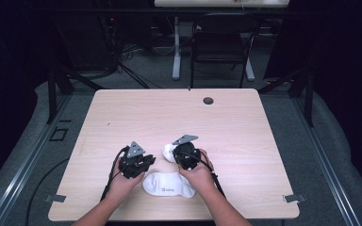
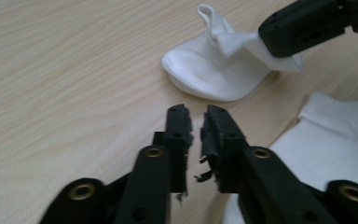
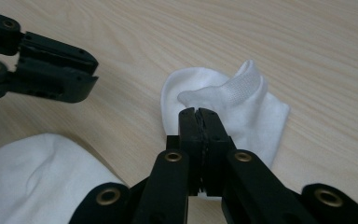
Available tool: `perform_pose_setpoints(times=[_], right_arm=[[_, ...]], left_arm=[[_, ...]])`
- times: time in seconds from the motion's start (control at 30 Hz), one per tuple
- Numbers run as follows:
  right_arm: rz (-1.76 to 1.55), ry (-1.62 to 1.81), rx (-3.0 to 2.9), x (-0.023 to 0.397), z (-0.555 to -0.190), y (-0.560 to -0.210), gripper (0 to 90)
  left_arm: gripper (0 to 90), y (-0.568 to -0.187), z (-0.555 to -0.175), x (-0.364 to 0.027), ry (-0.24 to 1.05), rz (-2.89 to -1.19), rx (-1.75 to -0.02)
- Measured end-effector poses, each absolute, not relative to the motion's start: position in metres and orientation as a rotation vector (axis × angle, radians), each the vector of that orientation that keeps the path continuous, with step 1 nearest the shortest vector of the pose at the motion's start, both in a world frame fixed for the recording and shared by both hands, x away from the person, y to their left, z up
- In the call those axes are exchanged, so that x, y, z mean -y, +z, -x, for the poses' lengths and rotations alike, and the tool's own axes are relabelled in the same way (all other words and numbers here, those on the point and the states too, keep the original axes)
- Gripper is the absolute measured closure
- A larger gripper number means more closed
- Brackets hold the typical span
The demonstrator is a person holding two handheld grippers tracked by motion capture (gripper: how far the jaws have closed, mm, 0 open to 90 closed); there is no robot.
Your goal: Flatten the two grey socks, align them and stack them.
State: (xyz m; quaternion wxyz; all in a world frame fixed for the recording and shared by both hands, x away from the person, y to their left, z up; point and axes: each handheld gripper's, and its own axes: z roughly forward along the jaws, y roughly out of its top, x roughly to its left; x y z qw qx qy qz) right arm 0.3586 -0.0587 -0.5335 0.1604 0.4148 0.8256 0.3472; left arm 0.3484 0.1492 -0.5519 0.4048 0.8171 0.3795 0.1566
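Note:
Two white socks lie on the wooden table [image 1: 179, 117] near its front edge. The smaller sock [image 1: 168, 150] [image 2: 214, 74] [image 3: 256, 112] lies flat, with one fold pulled up off it. My right gripper [image 1: 176, 153] [image 3: 199, 114] [image 2: 279, 39] is shut on that fold. The larger sock [image 1: 168, 184] [image 2: 340, 140] [image 3: 32, 177] lies nearer the person, between the two hands. My left gripper [image 1: 150, 161] [image 2: 197, 116] [image 3: 91, 74] hovers over bare wood just left of the smaller sock. Its jaws are almost together, with a thin gap and nothing between them.
A round cable hole [image 1: 208, 100] sits near the table's far edge. Behind the table stand a black chair [image 1: 219, 42] and the white leg of another desk [image 1: 176, 47]. Cables trail from both grippers towards the front edge.

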Motion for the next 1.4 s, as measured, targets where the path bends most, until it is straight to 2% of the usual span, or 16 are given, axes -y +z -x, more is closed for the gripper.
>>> perform_pose_setpoints(times=[0.1,0.47,0.93,1.4], right_arm=[[-1.188,0.997,-2.352,0.059,-0.358,-0.533,89.8],[-1.195,1.040,-2.322,0.066,-0.357,-0.523,89.8],[-1.211,1.066,-2.282,0.077,-0.355,-0.517,89.8],[-1.307,1.021,-2.224,0.110,-0.358,-0.528,89.7]], left_arm=[[89.4,-0.551,-0.353,-0.144,0.393,-2.058,-0.952],[89.8,-0.556,-0.375,-0.118,0.413,-2.118,-0.944],[85.7,-0.577,-0.382,-0.122,0.407,-2.183,-0.995],[85.4,-0.578,-0.382,-0.128,0.383,-2.168,-1.004]])
